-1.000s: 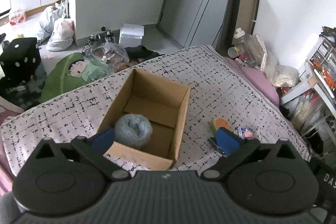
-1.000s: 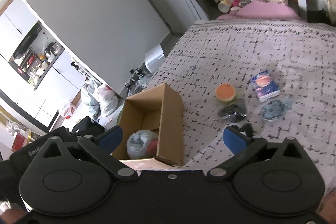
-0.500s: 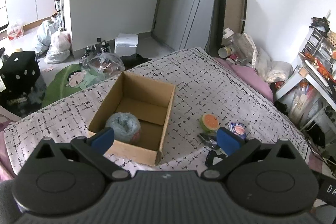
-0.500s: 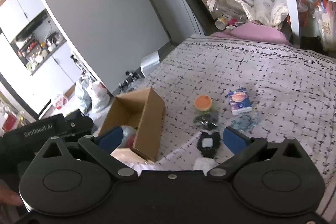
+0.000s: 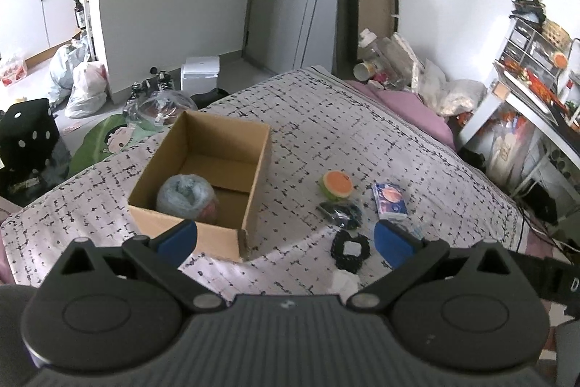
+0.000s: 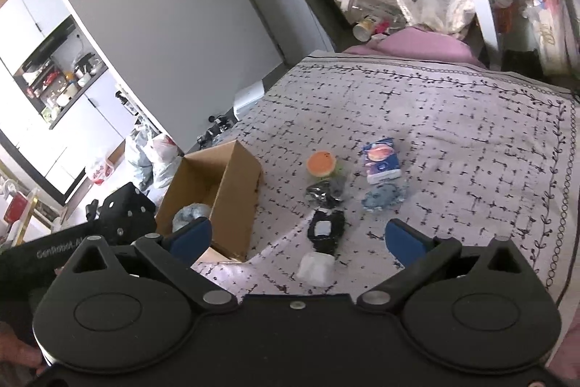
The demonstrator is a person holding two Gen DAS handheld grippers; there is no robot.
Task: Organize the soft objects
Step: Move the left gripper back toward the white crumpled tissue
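Empty, wide-open right claw [image 6: 296, 239] above bedspread [image 6: 453, 140], near cardboard box [image 6: 237, 202] and small soft items.

My left gripper [image 5: 286, 236] hung wide open above the bedspread [image 5: 326, 136], nothing between its pads. The cardboard box [image 5: 203, 184] stood as a wall on my left, its far half bare inside, a wrapped bundle [image 5: 186, 196] filling the near corner. Right of it, a burger toy [image 5: 335, 184], black scrunchie [image 5: 351, 249] and tissue pack [image 5: 390, 200] clustered close. Beyond them the cover lay open. My right gripper [image 6: 297, 236] gaped wide too.
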